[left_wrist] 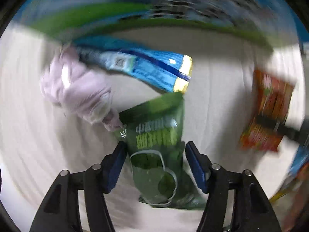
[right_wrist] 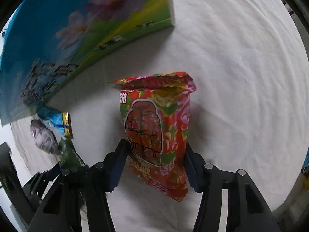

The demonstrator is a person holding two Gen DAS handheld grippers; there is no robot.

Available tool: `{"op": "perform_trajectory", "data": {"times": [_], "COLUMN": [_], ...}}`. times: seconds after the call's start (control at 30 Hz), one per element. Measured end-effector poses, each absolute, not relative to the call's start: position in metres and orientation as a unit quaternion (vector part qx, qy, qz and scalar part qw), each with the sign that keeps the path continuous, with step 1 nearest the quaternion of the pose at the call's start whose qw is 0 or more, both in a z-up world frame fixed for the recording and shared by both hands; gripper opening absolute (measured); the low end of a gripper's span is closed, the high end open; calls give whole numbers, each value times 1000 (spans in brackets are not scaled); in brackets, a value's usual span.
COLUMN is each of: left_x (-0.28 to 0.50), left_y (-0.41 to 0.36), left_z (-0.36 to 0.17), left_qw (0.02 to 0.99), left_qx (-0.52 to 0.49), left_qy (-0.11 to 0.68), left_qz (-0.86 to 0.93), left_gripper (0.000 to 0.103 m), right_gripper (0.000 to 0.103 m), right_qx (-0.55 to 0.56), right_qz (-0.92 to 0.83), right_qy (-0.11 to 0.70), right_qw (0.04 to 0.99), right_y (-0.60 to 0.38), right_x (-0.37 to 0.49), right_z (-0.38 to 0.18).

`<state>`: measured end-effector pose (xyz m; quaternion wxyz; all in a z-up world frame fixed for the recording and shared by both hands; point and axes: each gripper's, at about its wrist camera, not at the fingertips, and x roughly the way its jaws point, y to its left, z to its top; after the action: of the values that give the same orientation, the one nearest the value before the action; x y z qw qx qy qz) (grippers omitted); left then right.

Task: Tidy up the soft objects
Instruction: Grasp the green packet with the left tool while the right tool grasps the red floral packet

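Note:
In the left wrist view my left gripper (left_wrist: 155,151) is shut on a green snack bag (left_wrist: 156,135), held above the white cloth. Beyond it lie a blue packet with a gold end (left_wrist: 146,67) and a crumpled pale pink bag (left_wrist: 77,90). In the right wrist view my right gripper (right_wrist: 155,150) is shut on a red flowered snack bag (right_wrist: 156,129), lifted off the cloth. The red bag also shows at the right of the left wrist view (left_wrist: 268,112). The green bag (right_wrist: 68,154), blue packet (right_wrist: 56,120) and pink bag (right_wrist: 43,135) show at lower left.
A white quilted cloth (right_wrist: 241,77) covers the surface. A tall printed board with flowers, green field and blue sky (right_wrist: 77,29) stands along the far side. Another blue and orange packet edge (left_wrist: 297,176) shows at the far right of the left wrist view.

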<state>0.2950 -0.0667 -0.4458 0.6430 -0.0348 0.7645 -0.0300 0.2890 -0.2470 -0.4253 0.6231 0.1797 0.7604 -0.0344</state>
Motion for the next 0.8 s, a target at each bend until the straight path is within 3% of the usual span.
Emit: {"op": "perform_trajectory", "data": {"times": [0.1, 0.23, 0.37, 0.4, 0.53, 0.6, 0.63, 0.8], "left_x": [297, 292, 268, 260, 236, 231, 230, 211], "left_y": [-51, -55, -71, -81, -103, -109, -112, -123], "left_z": [-452, -454, -450, -450, -459, -461, -462, -472], "left_qw": [634, 647, 656, 658, 653, 656, 660, 670], "left_qx": [-107, -90, -35, -26, 11, 17, 25, 33], "left_qy": [766, 757, 753, 752, 756, 753, 749, 740], "left_qz": [-15, -24, -40, -44, -47, -51, -51, -48], "left_gripper": [62, 59, 52, 51, 53, 55, 56, 76], "right_gripper": [57, 59, 82, 83, 80, 65, 63, 61], "right_qx": [164, 130, 122, 128, 118, 91, 72, 56], "right_qz": [-15, 7, -5, -9, -26, -34, -29, 2], "right_qy": [779, 802, 775, 770, 782, 788, 788, 800], "right_qw": [605, 583, 620, 625, 612, 608, 610, 598], "right_y": [-239, -232, -230, -230, -218, -210, -204, -189], "right_x": [278, 260, 259, 260, 267, 269, 269, 255], "right_z": [-428, -430, -416, -415, -428, -432, -432, -429]}}
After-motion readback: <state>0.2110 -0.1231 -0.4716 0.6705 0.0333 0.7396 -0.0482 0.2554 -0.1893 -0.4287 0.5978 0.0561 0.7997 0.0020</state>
